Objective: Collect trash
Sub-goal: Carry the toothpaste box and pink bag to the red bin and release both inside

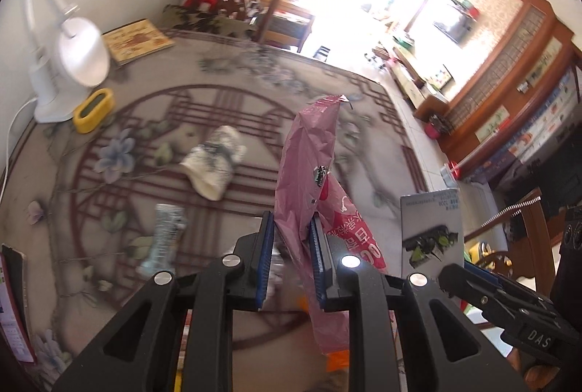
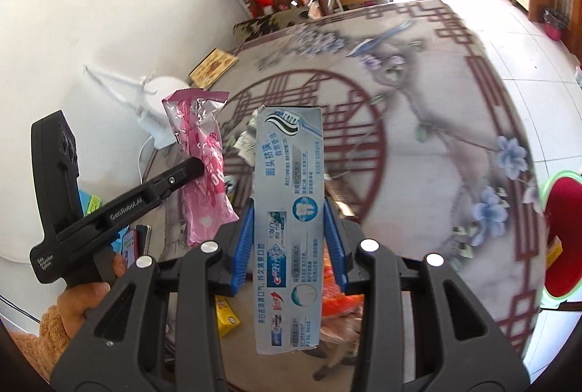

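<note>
Left wrist view shows the left gripper [image 1: 291, 259] with its blue-padded jaws closed on a crumpled pink plastic wrapper [image 1: 309, 166], which stands up between them toward 12 o'clock; pinching it low probably keeps the limp film from folding out of the grip. At 3 o'clock in that view the toothpaste box [image 1: 431, 234] rises beside it, carried by the other tool.

Right wrist view has the right gripper [image 2: 289, 243] clamped narrow on that long grey-blue box across its short sides, near the middle of its length, so it stays upright and balanced. The pink wrapper appears at 9 o'clock, held by the left tool.

Both pieces are lifted off the patterned tablecloth [image 1: 254, 94], so each hand seems to hold one piece of trash ready for dropping. I cannot see a bin. More litter remains on the cloth: a crumpled whitish wrapper [image 1: 214, 164] at 10 o'clock and a pale blue wrapper [image 1: 163, 235] at 9 o'clock in the left view.
</note>
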{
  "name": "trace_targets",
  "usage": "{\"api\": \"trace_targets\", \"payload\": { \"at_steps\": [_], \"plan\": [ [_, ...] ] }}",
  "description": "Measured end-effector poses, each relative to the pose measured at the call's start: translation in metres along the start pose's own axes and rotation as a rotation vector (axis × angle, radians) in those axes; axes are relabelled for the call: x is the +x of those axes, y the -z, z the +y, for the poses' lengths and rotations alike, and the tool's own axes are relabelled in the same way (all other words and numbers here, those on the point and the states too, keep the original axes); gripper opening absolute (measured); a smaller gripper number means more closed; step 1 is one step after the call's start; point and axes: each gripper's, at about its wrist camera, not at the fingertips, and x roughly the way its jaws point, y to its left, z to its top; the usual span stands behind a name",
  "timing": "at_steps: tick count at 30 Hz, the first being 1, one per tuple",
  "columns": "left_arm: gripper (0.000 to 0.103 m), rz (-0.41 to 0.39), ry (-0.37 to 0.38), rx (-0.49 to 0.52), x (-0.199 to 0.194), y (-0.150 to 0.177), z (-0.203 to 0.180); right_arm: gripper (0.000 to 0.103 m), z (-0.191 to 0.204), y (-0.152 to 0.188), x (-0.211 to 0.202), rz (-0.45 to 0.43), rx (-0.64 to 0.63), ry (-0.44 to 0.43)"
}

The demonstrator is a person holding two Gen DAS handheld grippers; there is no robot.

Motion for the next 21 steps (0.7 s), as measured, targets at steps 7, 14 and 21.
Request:
{"api": "trace_targets", "payload": {
  "at_steps": [7, 14, 21],
  "plan": [
    [0.017, 0.010, 0.022, 0.072, 0.004, 0.009, -0.054, 0.036, -0.045, 0.005, -0.030, -0.044, 0.066, 0.001],
    [0.017, 0.021, 0.035, 0.111, 0.010, 0.015, -0.091, 0.036, -0.078, 0.009, -0.050, -0.072, 0.116, 0.003],
    [0.017, 0.044, 0.035, 0.135, 0.018, 0.021, -0.109, 0.036, -0.107, 0.015, -0.062, -0.087, 0.164, 0.018]
  ]
}}
